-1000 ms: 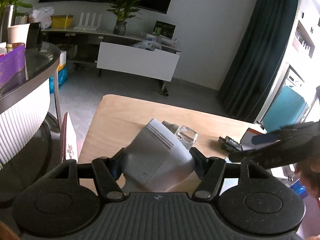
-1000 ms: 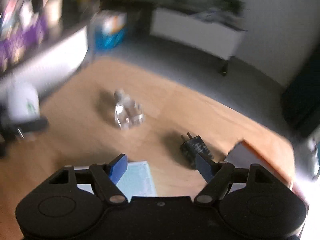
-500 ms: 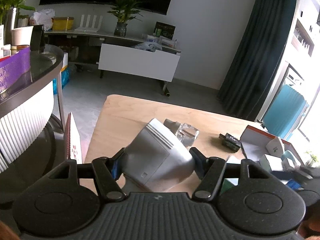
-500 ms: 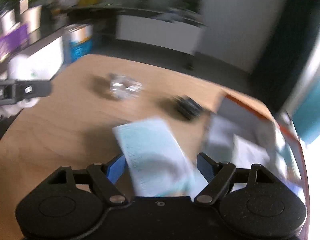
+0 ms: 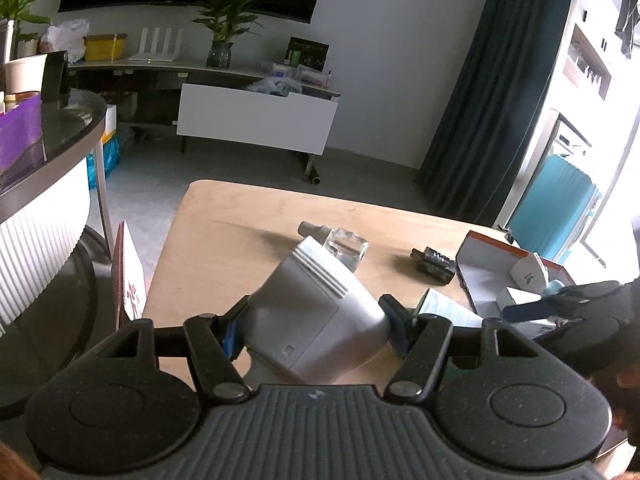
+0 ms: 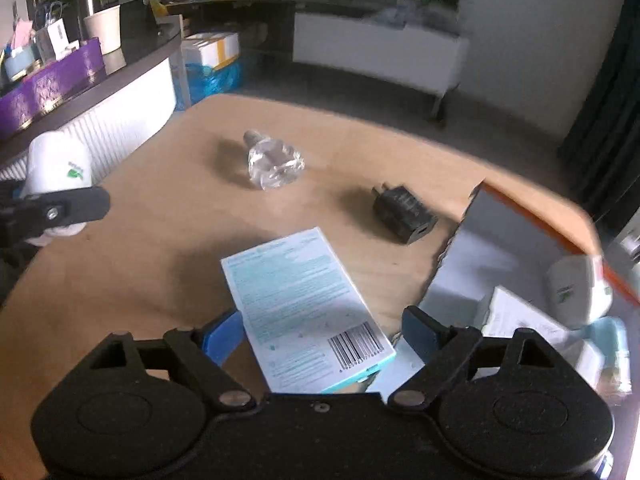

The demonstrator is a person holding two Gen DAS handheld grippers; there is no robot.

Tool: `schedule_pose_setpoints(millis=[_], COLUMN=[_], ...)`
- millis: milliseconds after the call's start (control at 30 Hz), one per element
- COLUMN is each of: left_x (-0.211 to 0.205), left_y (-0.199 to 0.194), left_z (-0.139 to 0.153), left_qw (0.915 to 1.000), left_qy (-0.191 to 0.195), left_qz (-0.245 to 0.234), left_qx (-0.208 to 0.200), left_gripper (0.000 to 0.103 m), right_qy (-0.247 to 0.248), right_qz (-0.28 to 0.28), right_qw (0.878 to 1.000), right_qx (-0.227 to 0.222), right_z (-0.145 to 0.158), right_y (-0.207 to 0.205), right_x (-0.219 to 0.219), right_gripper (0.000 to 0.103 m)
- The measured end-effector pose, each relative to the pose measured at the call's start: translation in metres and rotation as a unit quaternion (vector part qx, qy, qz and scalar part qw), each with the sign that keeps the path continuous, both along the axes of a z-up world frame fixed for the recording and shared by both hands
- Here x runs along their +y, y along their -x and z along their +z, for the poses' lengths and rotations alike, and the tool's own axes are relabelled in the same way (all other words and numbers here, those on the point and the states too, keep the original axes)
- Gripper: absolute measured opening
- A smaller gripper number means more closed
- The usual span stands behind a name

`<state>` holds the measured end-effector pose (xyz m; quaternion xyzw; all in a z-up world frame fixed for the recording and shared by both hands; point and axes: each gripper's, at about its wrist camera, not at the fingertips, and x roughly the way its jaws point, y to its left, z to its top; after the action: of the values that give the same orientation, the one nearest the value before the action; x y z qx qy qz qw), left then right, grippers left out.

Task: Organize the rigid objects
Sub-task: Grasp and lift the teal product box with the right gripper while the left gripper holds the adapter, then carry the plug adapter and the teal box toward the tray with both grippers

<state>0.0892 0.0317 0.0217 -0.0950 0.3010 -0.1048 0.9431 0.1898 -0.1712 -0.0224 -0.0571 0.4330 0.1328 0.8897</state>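
Clamping a white charger (image 5: 316,320), the left gripper (image 5: 316,334) holds it between both blue-padded fingers above the near left part of the desk (image 5: 240,232); the charger's ribbed end tilts up and away from the camera. Seen from the right wrist, the same charger (image 6: 56,172) appears at the desk's left edge, pinched by a black finger.

The right gripper (image 6: 322,332) stands wide open over a teal-and-white box (image 6: 304,304), which lies flat on the desk between the fingers; whether the fingers touch it cannot be told. Its barcode end points toward the camera.

A clear glass bottle (image 6: 272,162) lies on its side near the desk's middle. A black plug adapter (image 6: 402,212) lies to its right, well apart from it and near an open orange-rimmed box (image 6: 516,240) at the right edge. Inside that box sit a second white charger (image 6: 572,288) and some white paper or packaging; this part is blurred.

From the left wrist, the bottle (image 5: 346,246), the adapter (image 5: 434,264) and the orange-rimmed box (image 5: 492,240) line up beyond the held charger.
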Motion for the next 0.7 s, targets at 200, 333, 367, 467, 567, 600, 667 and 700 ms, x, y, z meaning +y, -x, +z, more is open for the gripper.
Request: schedule_pose_setpoints(millis=[200,333,367,467,567,600,667,700], left_x=[-0.006,-0.007,-0.007,-0.01,-0.013,-0.014,-0.018,-0.02], left_y=[0.001,0.001,0.001,0.004,0.007,0.008,0.01,0.012], left_z=[-0.001,0.0,0.001,0.004,0.006,0.007,0.009,0.011], left_qw=[0.9999,0.9999,0.9999,0.9998,0.9997,0.9997,0.9996,0.9995], left_qy=[-0.009,-0.011,-0.012,-0.017,-0.021,-0.022,-0.025,-0.027], left_qz=[-0.006,0.0,0.002,0.006,0.011,0.012,0.014,0.013], left_qx=[0.002,0.006,0.007,0.005,0.008,0.007,0.008,0.008], left_gripper=[0.067,0.067,0.067,0.067,0.067,0.067,0.067,0.067], right_qy=[0.007,-0.037,-0.038,-0.034,-0.055,-0.057,-0.059,-0.065], right_qz=[0.004,-0.058,-0.063,-0.081,-0.095,-0.1,-0.105,-0.107], right_qw=[1.0,0.998,0.997,0.996,0.993,0.992,0.991,0.989], right_qx=[0.025,0.013,0.009,-0.015,-0.038,-0.046,-0.065,-0.072], right_z=[-0.019,-0.017,-0.017,-0.008,0.011,0.017,0.03,0.035], right_y=[-0.007,0.002,0.006,0.023,0.039,0.044,0.054,0.059], right_x=[0.005,0.0,0.001,0.006,0.003,0.002,0.002,0.0], right_gripper=[0.101,0.084,0.084,0.084,0.083,0.083,0.083,0.083])
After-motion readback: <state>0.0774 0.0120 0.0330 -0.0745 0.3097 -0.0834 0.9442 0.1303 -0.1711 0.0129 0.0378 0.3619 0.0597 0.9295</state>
